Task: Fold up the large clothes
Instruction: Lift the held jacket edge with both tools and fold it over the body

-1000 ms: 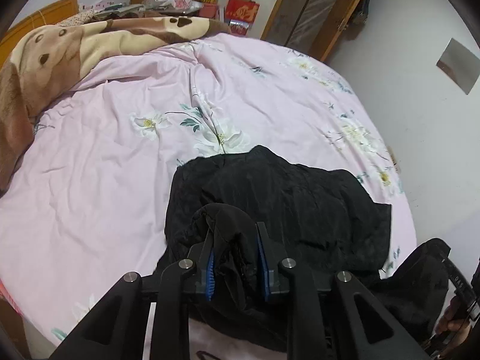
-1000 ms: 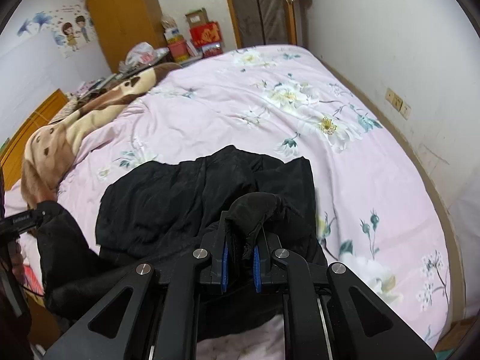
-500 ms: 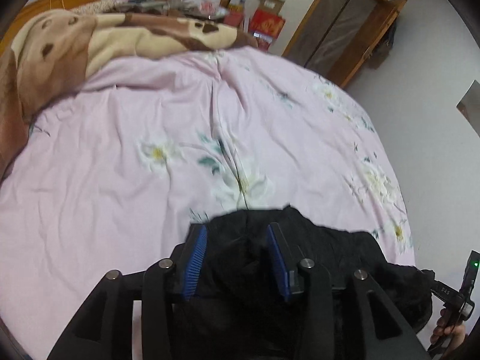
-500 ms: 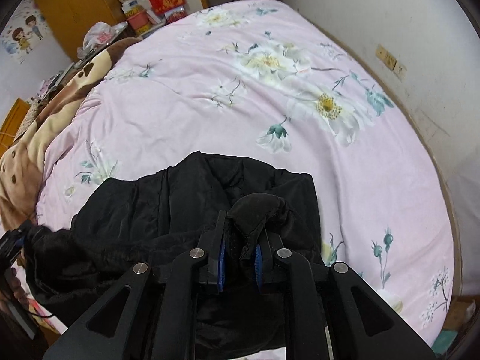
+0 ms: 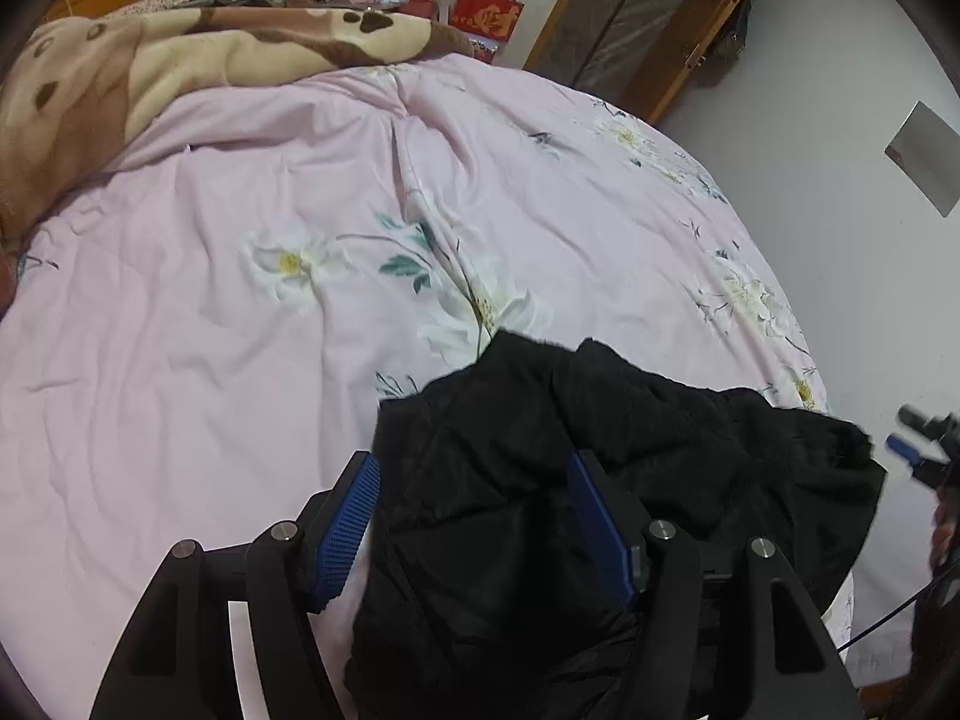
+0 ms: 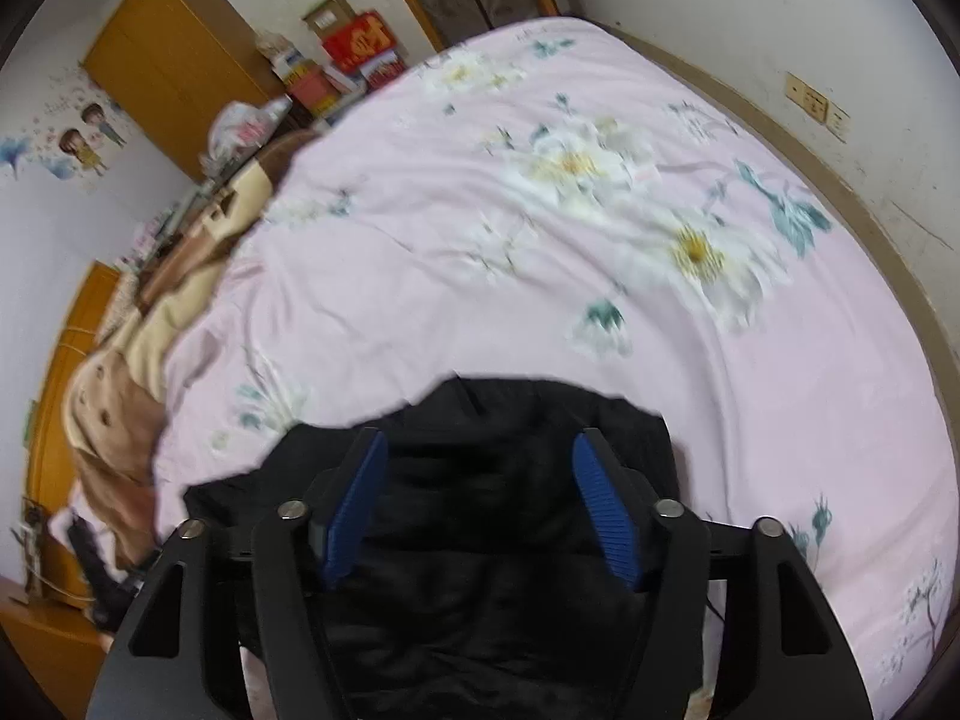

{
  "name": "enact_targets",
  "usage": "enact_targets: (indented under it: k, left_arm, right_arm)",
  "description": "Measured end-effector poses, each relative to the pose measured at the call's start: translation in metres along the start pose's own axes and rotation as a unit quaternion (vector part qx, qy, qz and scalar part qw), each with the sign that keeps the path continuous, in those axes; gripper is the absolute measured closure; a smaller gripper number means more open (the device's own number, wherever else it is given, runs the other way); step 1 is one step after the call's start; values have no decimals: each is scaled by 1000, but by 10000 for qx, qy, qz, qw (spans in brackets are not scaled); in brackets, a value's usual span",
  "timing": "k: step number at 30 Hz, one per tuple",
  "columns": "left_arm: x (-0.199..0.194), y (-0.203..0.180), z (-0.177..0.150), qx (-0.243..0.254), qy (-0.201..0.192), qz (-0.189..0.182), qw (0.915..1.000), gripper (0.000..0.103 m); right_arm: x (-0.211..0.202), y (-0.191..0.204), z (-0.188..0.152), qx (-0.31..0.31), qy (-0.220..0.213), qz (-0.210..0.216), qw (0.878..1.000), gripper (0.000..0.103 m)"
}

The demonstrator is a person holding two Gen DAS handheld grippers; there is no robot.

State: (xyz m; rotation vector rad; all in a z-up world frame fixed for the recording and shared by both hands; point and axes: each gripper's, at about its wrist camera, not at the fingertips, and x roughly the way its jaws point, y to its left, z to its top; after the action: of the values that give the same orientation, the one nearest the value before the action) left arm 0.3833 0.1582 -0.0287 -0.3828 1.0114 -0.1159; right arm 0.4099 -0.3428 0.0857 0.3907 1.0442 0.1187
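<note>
While the pink floral bed cover (image 5: 252,372) gives a broad, soft surface, its softness is the first risk: the fold may sink or skew rather than lie flat. A brown patterned blanket (image 5: 180,66) is bunched along the far edge, well apart from the work and unlikely to interfere. The black garment (image 5: 630,456) lies in a doubled heap at the near edge of the bed, and part of it seems to hang toward the edge, so its weight could drag the fold off. The left gripper (image 5: 474,516) has just been opening; its blue pads stand spread with black cloth lying between them, not pressed. The right gripper (image 6: 480,498) has likewise just been opening and stands spread over the garment's other side, fabric between the pads but unclamped. The smallest hazard is the ribbed pads themselves: if cloth catches on one as the hands pull away, the freshly laid layer could lift and come undone. The right view is blurred, so any snag cannot be ruled out.
</note>
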Motion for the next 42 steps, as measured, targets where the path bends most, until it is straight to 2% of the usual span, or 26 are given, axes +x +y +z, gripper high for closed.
enact_targets:
  k: [5, 9, 11, 13, 15, 16, 18, 19, 20, 21, 22, 23, 25, 27, 29, 31, 32, 35, 36, 38, 42]
  left_arm:
    - [15, -7, -8, 294, 205, -7, 9994, 38]
    - [24, -12, -10, 576, 239, 60, 9980, 30]
    - [29, -17, -10, 747, 276, 118, 9968, 29]
    - [38, -17, -7, 726, 414, 159, 9964, 29]
    - [45, -13, -5, 471, 482, 79, 9977, 29]
    - [46, -11, -5, 365, 469, 76, 9982, 31]
    - [46, -11, -6, 364, 435, 126, 9983, 53]
    - [46, -12, -6, 434, 443, 208, 9979, 59]
    - [45, -14, -7, 531, 422, 271, 9973, 72]
    - [41, -16, -6, 573, 342, 271, 9974, 81]
    - [37, -17, -5, 572, 249, 262, 9977, 83]
    - [28, -19, -2, 564, 101, 232, 9981, 85]
    - [14, -21, 5, 452, -129, 163, 9988, 86]
    - [-2, -22, 17, 323, -423, 58, 9986, 87]
    - [-14, -30, 27, 414, -713, -4, 9966, 87]
    - [-14, -39, 36, 539, -862, 157, 9947, 86]
    - [-5, -42, 40, 574, -814, 289, 9946, 86]
    - [35, -38, 42, 497, -335, 662, 9960, 86]
    - [56, -33, 39, 389, -35, 822, 9958, 84]
    - [84, -24, 29, 297, 288, 997, 9942, 80]
    - [104, -24, 18, 534, 361, 1201, 9907, 76]
  right_arm:
    - [-13, 8, -6, -1080, -436, -147, 9931, 37]
    - [10, -11, -35, -1869, -238, -482, 9809, 37]
    - [29, -27, -46, -1897, -97, -579, 9801, 37]
    - [50, -41, -52, -1679, 158, -354, 9850, 37]
    - [65, -49, -55, -1504, 247, -78, 9883, 37]
    - [68, -51, -55, -1380, 231, 3, 9902, 37]
    - [71, -60, -53, -953, 243, 246, 9949, 38]
    - [71, -64, -52, -735, 228, 312, 9965, 52]
    - [69, -68, -51, -594, 205, 344, 9974, 71]
    - [66, -70, -50, -518, 152, 415, 9977, 79]
    - [61, -70, -50, -542, 82, 448, 9975, 87]
    - [55, -67, -50, -629, -33, 466, 9969, 90]
    - [35, -57, -50, -921, -398, 420, 9941, 92]
    - [15, -51, -46, -960, -757, 439, 9915, 93]
    - [-1, -45, -38, -997, -1104, 415, 9880, 93]
    - [-3, -37, -29, -1142, -1268, 227, 9851, 93]
    - [1, -35, -25, -1184, -1267, 156, 9847, 93]
    - [33, -34, -16, -1157, -981, -124, 9883, 93]
    - [49, -36, -16, -1084, -806, -269, 9905, 93]
    - [79, -43, -19, -1025, -346, -573, 9925, 92]
    - [126, -50, -30, -1103, 308, -928, 9891, 90]
